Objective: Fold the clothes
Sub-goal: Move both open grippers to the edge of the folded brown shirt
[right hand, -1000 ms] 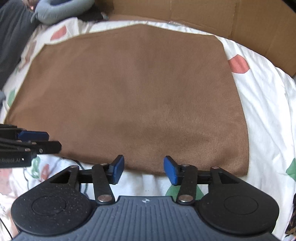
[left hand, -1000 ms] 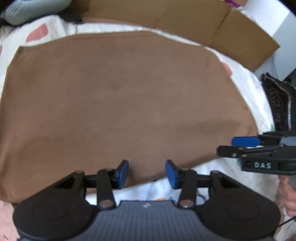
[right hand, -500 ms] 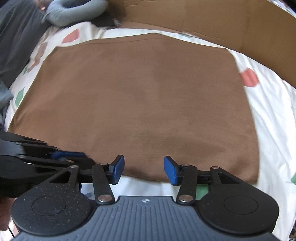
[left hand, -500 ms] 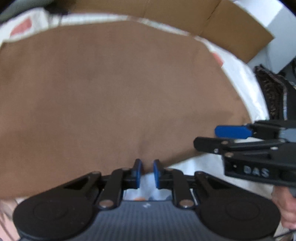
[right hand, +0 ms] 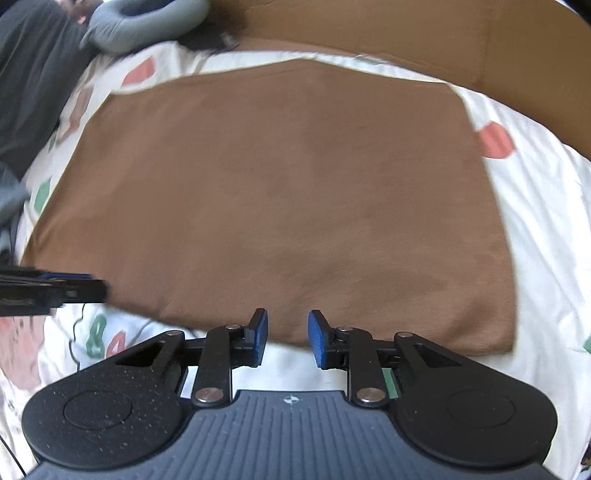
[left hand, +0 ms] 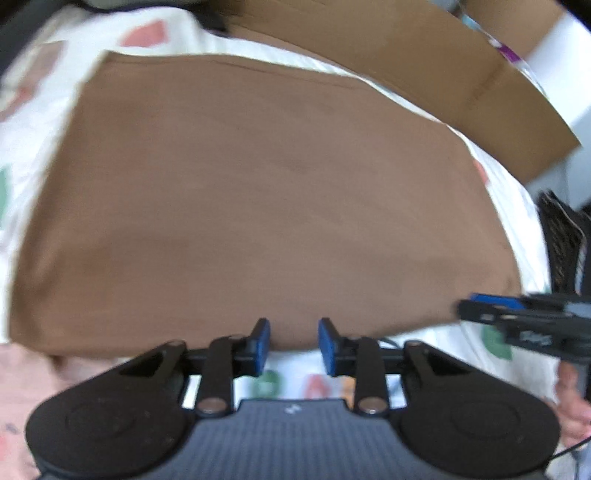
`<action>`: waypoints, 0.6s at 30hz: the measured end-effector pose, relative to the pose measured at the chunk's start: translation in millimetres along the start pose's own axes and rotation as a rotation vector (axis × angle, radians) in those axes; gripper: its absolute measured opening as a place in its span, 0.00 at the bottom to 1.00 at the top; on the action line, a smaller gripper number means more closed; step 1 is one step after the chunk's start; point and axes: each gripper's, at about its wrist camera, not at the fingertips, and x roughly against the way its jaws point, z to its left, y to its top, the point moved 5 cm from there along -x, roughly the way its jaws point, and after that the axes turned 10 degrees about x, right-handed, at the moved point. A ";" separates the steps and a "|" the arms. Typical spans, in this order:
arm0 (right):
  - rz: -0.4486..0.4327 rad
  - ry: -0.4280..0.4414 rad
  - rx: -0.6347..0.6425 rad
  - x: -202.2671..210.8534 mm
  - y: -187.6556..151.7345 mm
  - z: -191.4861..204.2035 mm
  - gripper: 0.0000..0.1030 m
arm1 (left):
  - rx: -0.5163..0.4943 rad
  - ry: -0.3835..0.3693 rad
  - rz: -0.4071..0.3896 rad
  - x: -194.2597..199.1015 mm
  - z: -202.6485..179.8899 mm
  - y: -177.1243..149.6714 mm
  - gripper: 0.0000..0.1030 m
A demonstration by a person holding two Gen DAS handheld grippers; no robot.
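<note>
White bedding (right hand: 546, 206) with red and green patches carries one brown cloth (right hand: 280, 192), spread flat. Left gripper (left hand: 293, 345), jaws opening, and right gripper (right hand: 287, 338), jaws closing, straddle its near edge, nothing clamped. One cardboard sheet (left hand: 424, 55) lines the far side; one grey pillow (right hand: 147, 22) lies far-left.

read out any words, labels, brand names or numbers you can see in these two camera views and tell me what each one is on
No text reads clearly in either view.
White lettering on the side of the right gripper, seen in the left wrist view: too blurred to read.
Small white logo mark on the left gripper body: a symbol, no letters.
Small round crosshair mark on the right gripper's body in its own view: a symbol, no letters.
Brown cloth, patterned bedsheet, cardboard: no writing visible.
</note>
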 end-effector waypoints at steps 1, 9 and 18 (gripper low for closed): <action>-0.002 0.002 -0.018 3.0 -0.1 -6.4 0.33 | 0.033 0.011 -0.007 2.4 9.4 1.3 0.35; 0.018 0.033 -0.185 12.7 -22.7 -57.4 0.37 | 0.243 0.101 -0.040 16.5 82.6 5.1 0.36; 0.017 0.070 -0.488 14.9 -60.5 -130.1 0.42 | 0.457 0.035 -0.036 15.2 132.3 -3.5 0.56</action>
